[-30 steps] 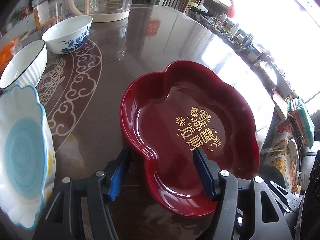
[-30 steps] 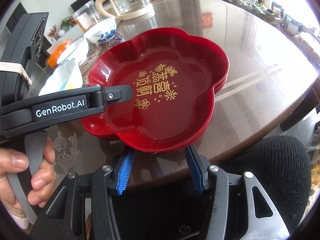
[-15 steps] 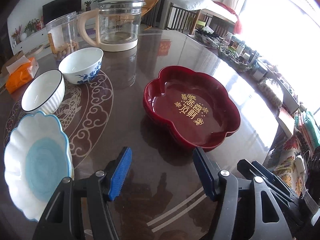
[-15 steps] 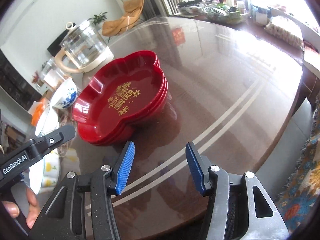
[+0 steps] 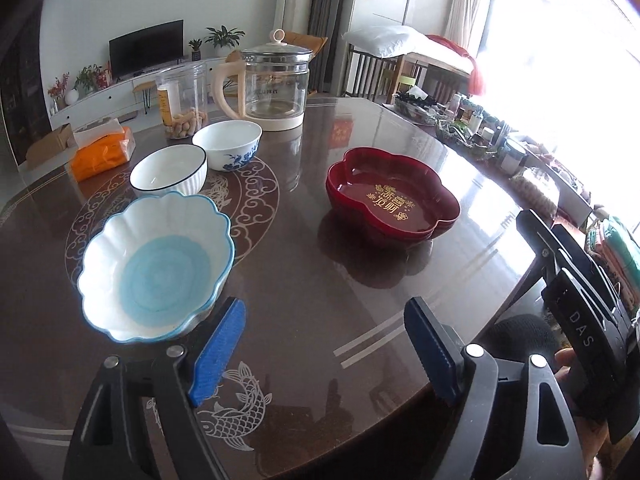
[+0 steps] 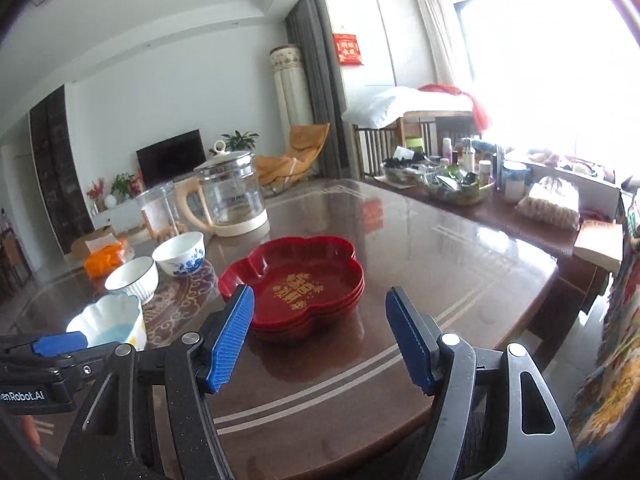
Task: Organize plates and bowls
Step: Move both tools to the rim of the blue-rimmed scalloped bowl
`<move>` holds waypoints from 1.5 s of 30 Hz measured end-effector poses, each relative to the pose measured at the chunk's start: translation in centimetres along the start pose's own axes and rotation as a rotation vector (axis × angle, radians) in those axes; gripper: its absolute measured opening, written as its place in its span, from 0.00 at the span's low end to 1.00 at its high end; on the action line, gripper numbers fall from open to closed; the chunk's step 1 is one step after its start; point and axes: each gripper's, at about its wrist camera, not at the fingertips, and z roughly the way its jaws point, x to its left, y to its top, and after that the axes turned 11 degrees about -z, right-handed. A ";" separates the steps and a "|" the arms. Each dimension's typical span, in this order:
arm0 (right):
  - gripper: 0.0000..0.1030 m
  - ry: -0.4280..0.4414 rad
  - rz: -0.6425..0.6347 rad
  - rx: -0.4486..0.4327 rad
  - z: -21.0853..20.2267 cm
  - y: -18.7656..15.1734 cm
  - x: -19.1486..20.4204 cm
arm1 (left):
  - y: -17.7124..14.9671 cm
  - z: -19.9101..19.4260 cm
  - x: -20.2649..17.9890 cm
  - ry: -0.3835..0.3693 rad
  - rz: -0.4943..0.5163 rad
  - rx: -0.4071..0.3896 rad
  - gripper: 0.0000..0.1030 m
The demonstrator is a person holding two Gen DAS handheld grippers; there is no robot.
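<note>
Red plates (image 5: pixel 394 205) sit in a stack in the middle right of the left wrist view, on the shiny brown table (image 5: pixel 304 280). They are shaped like flowers, and the top one has gold writing inside.

The left gripper (image 5: pixel 325 350) is at the bottom of that view. Its blue jaws are opening and nothing is between them. Just past its left finger is a white and blue wavy bowl (image 5: pixel 158 266). Behind it is a white bowl with a dark rim (image 5: pixel 170 170). Next comes a white bowl with blue flowers (image 5: pixel 228 145). These three bowls run in a line toward the upper left.

The right gripper (image 6: pixel 320 340) is at the bottom of the right wrist view. Its jaws are opening too, with nothing in them. The red stack shows just above and between its fingers, apart from them.

Far back on the table stand a glass kettle (image 5: pixel 274 84), a clear jar of snacks (image 5: pixel 183 98) and an orange tissue pack (image 5: pixel 102 154).
</note>
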 end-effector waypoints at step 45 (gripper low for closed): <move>0.77 0.310 -0.309 0.229 2.7 -0.2 14.5 | -1.8 -2.8 19.8 0.371 -0.231 -0.051 0.79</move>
